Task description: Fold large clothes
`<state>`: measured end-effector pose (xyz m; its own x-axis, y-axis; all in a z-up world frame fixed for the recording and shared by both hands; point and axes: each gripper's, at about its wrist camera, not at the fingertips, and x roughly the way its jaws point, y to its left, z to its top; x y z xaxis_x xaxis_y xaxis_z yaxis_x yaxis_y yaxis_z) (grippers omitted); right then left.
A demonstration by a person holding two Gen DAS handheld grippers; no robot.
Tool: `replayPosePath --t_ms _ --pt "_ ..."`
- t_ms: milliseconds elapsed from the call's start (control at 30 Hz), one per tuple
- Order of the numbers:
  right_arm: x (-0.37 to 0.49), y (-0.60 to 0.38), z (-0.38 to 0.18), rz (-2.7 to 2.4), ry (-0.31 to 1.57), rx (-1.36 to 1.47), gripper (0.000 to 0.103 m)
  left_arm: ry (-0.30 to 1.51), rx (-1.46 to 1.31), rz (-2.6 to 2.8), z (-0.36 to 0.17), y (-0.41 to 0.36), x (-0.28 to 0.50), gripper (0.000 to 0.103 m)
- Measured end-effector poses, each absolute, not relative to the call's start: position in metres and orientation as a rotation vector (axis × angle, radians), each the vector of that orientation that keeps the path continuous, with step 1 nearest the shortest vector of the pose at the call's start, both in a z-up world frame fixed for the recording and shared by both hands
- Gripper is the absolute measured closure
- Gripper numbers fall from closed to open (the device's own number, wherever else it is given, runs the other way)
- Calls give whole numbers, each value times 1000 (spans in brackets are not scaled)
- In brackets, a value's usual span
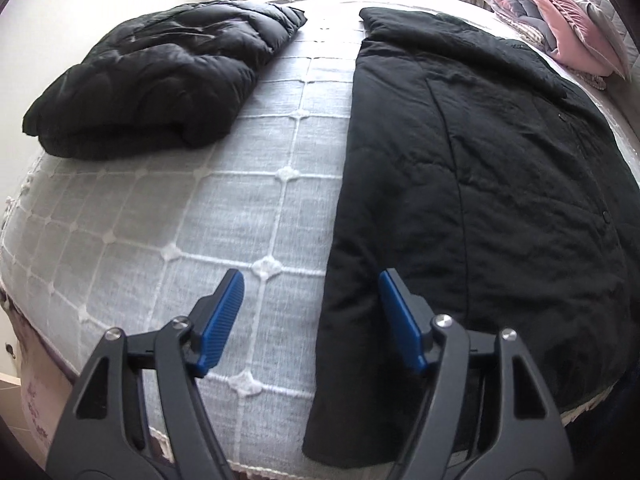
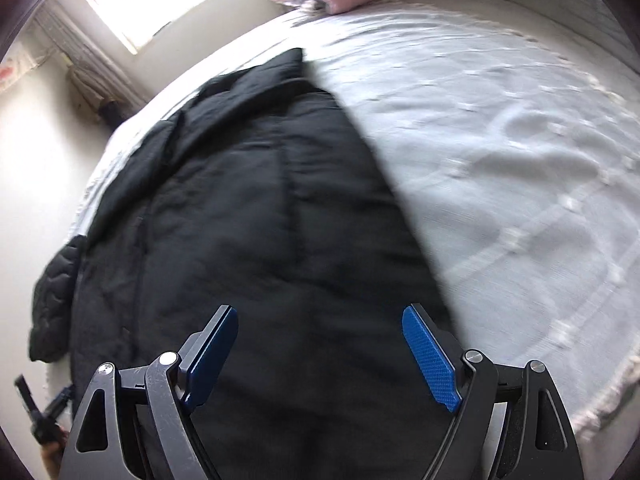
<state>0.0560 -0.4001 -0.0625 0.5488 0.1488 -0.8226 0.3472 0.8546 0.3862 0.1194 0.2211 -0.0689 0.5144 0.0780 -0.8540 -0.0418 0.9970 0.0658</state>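
Coat (image 1: 480,168), black, spread flat on white bedspread (image 1: 224,208). Left gripper (image 1: 310,280) spread, empty, hovering over the coat's left edge. Right gripper (image 2: 320,314) spread, empty, above the coat's middle. Folded jacket (image 1: 152,76) far left.

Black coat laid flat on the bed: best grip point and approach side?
Take the black coat at its near hem corners, coming down from above at the bed's near edge. It lies flat with a straight left edge, and the hem sits just under the open left gripper and right gripper.
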Motion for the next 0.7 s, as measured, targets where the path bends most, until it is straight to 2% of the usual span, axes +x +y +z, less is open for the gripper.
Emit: replayPosePath --t_ms 133,233,300,333,567,700 --pt "13 -421 -69 -166 1017 520 17 1029 59 65 -71 218 114 35" --pt "-9 -432 -74 -192 1022 503 18 1048 32 45 -73 220 112 46" --pt "-22 -440 -74 -196 1000 526 18 1068 -21 26 -72 223 111 67" --pt "-29 -444 -75 -185 974 553 20 1072 -51 12 -71 225 109 71" --pt "-47 -458 -88 -98 883 730 46 1118 -168 -62 -79 235 102 72" --pt "-47 -455 -90 -66 867 764 48 1124 -178 -81 -76 234 100 71"
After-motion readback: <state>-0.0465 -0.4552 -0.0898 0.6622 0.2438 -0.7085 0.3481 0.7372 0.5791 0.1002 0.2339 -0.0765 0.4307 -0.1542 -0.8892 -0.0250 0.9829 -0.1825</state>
